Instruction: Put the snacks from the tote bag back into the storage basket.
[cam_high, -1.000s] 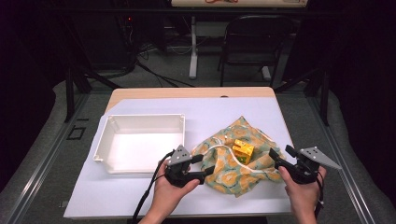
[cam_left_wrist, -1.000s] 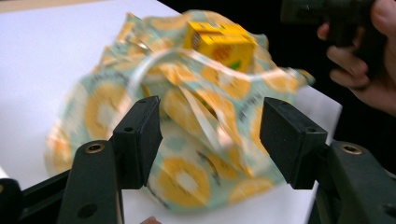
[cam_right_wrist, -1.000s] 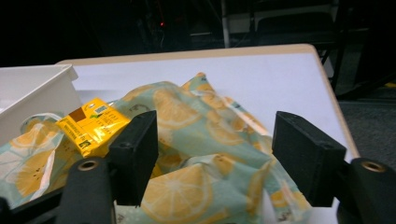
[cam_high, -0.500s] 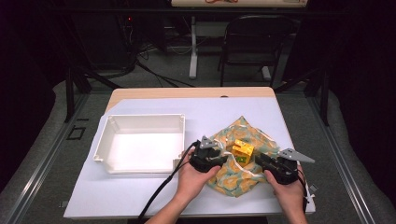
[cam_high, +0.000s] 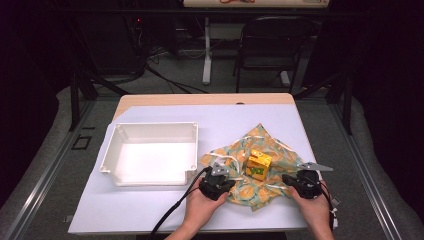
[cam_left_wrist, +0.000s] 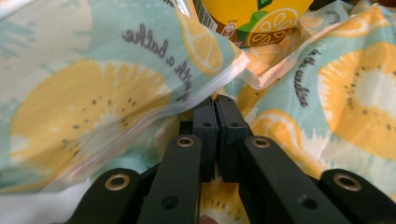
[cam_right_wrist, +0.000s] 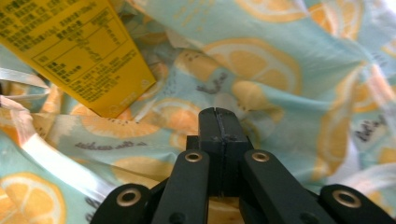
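A cloth (cam_high: 270, 145) printed with lemons and kiwi slices lies crumpled on the right of the table, and a small yellow carton (cam_high: 259, 165) stands on it. At the cloth's left front edge is my left gripper (cam_high: 228, 182). Its jaws have just been closing and are now shut (cam_left_wrist: 215, 99) right at the cloth's (cam_left_wrist: 93, 93) white hem, which seems pinched at the tips. The carton (cam_left_wrist: 247, 18) is just beyond. My right gripper (cam_high: 286, 179), at the right front edge, has also just closed. Its jaws (cam_right_wrist: 217, 112) meet with no cloth (cam_right_wrist: 289, 70) showing between them, the carton (cam_right_wrist: 79, 51) to the upper left.
An empty white tray (cam_high: 150, 125) sits to the left of the cloth on the pale table cover (cam_high: 150, 210). A black cable (cam_high: 172, 210) trails from the left gripper over the table's front edge. A dark chair (cam_high: 280, 45) stands behind the table.
Both hands have moved forward and down from the front edge onto the cloth, closing in on the carton from either side. Both pairs of jaws have shut.
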